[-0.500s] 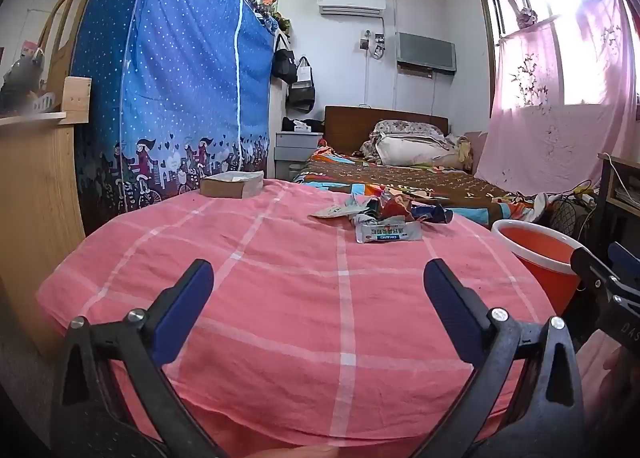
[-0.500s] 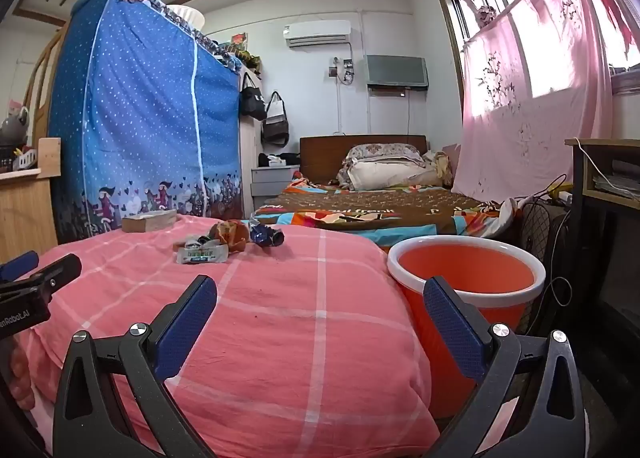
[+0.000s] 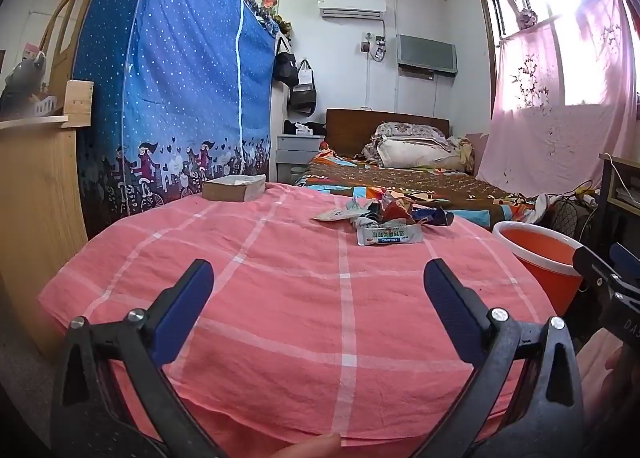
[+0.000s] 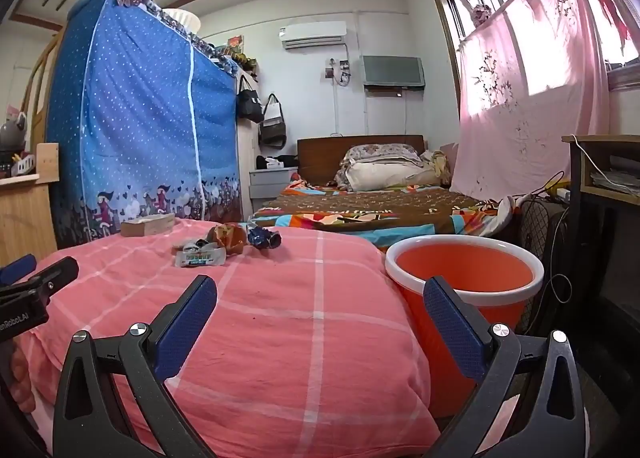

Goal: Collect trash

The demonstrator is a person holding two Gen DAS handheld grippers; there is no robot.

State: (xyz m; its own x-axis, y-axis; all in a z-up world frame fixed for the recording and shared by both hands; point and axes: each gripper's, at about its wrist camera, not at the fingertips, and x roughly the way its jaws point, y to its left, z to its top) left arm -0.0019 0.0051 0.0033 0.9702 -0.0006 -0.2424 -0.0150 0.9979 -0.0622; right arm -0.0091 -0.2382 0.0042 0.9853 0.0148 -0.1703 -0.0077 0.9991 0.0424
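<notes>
Nothing visibly changed: wrappers (image 3: 384, 218), bucket (image 4: 464, 270) and both open grippers match before

Only a few bits are readable: the white sachet (image 3: 389, 236) on the pink cloth says "DKANG" in a blue band, the Chinese above it too blurry. The left gripper (image 4: 24, 298) body shows "nRobot.AI", the right gripper (image 3: 616, 298) shows "DA".

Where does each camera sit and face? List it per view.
Left wrist: on the left gripper, facing across the pink cloth to the wrappers; own fingers open, right gripper at the edge.
Right wrist: on the right gripper, facing the cloth and bucket; own fingers open.
Shared: wrappers, bucket, bed.
</notes>
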